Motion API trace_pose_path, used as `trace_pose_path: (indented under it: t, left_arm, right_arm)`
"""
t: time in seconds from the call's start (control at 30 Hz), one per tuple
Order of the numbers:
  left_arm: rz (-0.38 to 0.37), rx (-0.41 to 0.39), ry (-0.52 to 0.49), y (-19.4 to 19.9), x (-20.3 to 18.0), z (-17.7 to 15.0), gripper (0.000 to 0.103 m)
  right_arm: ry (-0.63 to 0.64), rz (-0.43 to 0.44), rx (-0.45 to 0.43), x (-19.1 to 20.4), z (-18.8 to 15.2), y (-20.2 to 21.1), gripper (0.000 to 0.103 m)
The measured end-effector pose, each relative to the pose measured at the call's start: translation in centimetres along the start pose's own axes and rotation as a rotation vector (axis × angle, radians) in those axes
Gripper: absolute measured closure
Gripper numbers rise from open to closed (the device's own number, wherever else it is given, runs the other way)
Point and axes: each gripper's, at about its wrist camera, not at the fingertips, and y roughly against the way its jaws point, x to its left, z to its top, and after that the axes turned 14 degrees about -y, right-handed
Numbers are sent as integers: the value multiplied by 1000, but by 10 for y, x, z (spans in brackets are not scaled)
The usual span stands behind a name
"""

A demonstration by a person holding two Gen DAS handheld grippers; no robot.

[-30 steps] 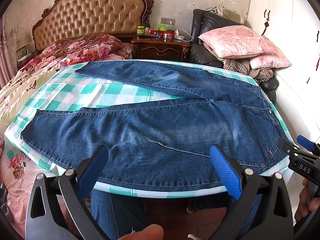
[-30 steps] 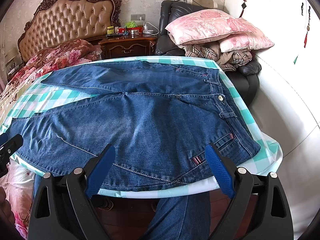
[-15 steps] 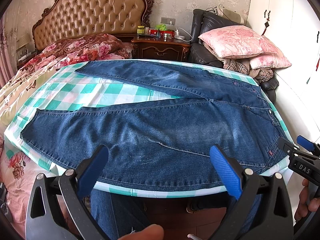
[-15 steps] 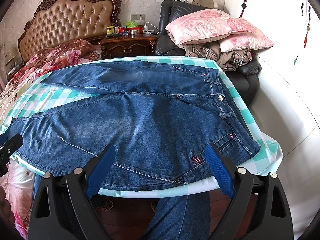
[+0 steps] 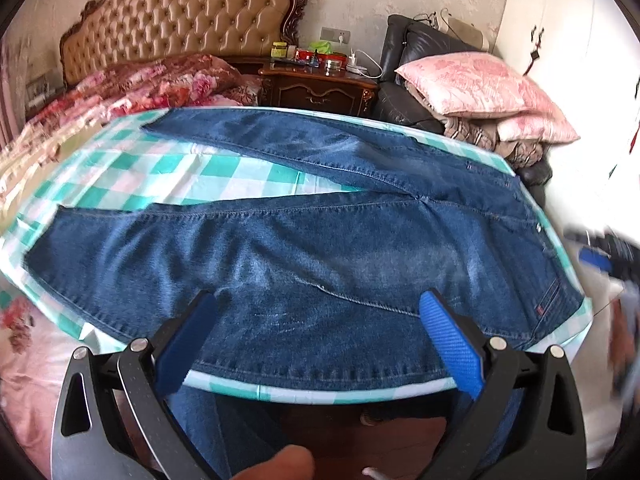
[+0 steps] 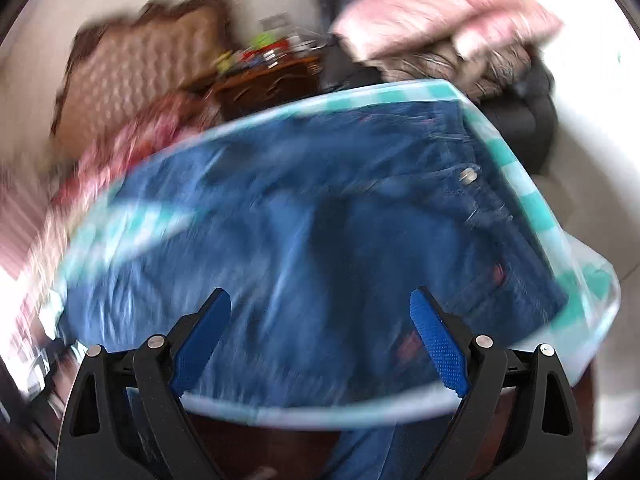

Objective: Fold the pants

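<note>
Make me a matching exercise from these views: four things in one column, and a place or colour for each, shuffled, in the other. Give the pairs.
Things:
1. jeans
2. pink pillow
3. nightstand
4. left gripper

Descriptions:
A. dark carved wood, between the headboard and the black chair
B. spread flat on the green-checked cloth, legs apart
C. black frame with blue fingers, held apart
D. on top of a pile on the black chair

Pairs: 1-B, 2-D, 3-A, 4-C
</note>
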Motion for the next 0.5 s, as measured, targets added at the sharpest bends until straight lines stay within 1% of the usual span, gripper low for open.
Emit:
trace_pose_path:
  t: [0.03, 0.07, 0.17, 0.23, 0.3, 0.37, 0.4, 0.47, 0.5]
  left_arm:
    - [-3, 0, 12, -6, 6, -1, 2]
    - [-2, 2, 27, -11, 11, -1, 2]
    - [-15, 37, 74, -32, 26, -2, 2]
    - [-25, 70, 99, -45, 35, -2, 2]
    - [-36, 102, 127, -56, 45, -1, 2]
    - [-57, 111, 165, -66, 56, 1, 2]
    - [-58, 109, 178, -68, 62, 2, 2]
    - [-47, 107, 189, -74, 68, 5, 2]
    - [-38, 112, 187, -76, 70, 7, 2]
  right_arm:
    - [-4, -73, -18, -12, 35, -17, 15]
    - [-8, -103, -14, -22, 69, -37, 15]
    - [-63, -128, 53, -51, 153, -99, 15]
    - [-57, -156, 65, -59, 193, -137, 15]
    - [-13, -165, 78, -58, 215, -167, 16]
    - [7, -176, 95, -57, 231, -198, 23]
    - [6, -181, 109, -60, 236, -210, 27]
    - [27, -194, 131, -57, 242, -234, 30]
    - [42, -200, 140, -56, 242, -242, 33]
